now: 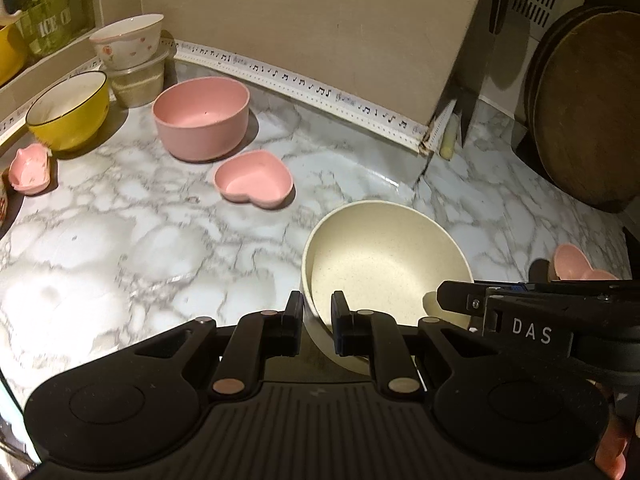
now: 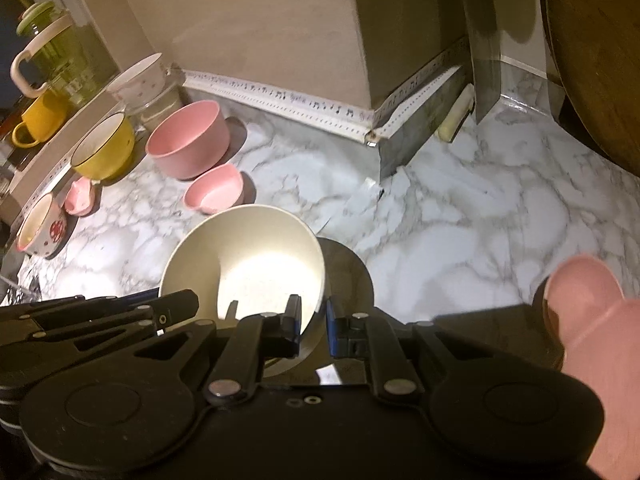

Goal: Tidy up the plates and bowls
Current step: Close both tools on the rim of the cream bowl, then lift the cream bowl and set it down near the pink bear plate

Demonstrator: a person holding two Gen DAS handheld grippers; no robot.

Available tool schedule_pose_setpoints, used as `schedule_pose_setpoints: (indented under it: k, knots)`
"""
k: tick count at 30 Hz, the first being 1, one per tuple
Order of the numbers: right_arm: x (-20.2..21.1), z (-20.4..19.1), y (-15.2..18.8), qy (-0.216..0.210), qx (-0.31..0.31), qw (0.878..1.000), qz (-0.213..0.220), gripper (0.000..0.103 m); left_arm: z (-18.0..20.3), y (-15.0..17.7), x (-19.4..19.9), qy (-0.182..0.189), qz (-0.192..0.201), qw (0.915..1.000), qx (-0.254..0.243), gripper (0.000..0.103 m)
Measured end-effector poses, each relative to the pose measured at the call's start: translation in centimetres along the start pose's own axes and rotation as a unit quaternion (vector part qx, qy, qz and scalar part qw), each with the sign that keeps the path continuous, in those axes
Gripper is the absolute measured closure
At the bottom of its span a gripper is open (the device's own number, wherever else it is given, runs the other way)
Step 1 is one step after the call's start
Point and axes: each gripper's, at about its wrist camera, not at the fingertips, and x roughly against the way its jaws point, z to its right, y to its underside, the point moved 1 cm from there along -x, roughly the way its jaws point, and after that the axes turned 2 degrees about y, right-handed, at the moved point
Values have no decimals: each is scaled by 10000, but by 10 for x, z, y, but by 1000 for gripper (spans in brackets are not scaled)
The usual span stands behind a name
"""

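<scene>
A cream bowl (image 1: 380, 264) is held tilted above the marble counter (image 1: 120, 240). My left gripper (image 1: 316, 312) is shut on its near-left rim, one finger inside and one outside. My right gripper (image 2: 312, 316) is shut on the same cream bowl (image 2: 248, 256) at its right rim. A round pink bowl (image 1: 202, 116) and a pink heart dish (image 1: 254, 176) sit further back on the counter. A yellow bowl (image 1: 68, 110) and a small pink dish (image 1: 30, 168) are at the left.
A floral white bowl (image 1: 128, 40) sits on a clear container at the back left. A round wooden board (image 1: 588, 108) leans at the right. Another pink dish (image 1: 576, 264) lies at the right. A red-patterned bowl (image 2: 40, 228) and a yellow mug (image 2: 38, 120) are at the far left.
</scene>
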Motion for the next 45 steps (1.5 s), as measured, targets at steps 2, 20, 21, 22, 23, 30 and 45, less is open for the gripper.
schedule_pose_setpoints:
  k: [2, 20, 21, 22, 23, 30, 45]
  knots:
    - [4, -3, 6, -11, 14, 10000, -24, 92, -2, 6, 5, 2, 1, 10000, -9, 89]
    - [13, -29, 51, -30, 107, 9996, -267, 91, -20, 51, 21, -27, -218, 9998, -8, 89]
    - [13, -29, 52, -25, 100, 9995, -288, 91, -20, 53, 20, -26, -241, 9997, -19, 89]
    - [12, -29, 53, -21, 91, 9995, -303, 91, -21, 54, 19, -30, -261, 9997, -25, 89]
    - [12, -29, 54, -26, 96, 9995, -311, 91, -21, 54, 18, -31, -281, 9996, -24, 89]
    - [11, -27, 56, -41, 30, 9994, -346, 88, -20, 55, 18, 6, -275, 9996, -111, 89]
    - [21, -23, 52, -21, -64, 9998, -193, 70, -16, 50, 30, 25, -17, 9994, -351, 85]
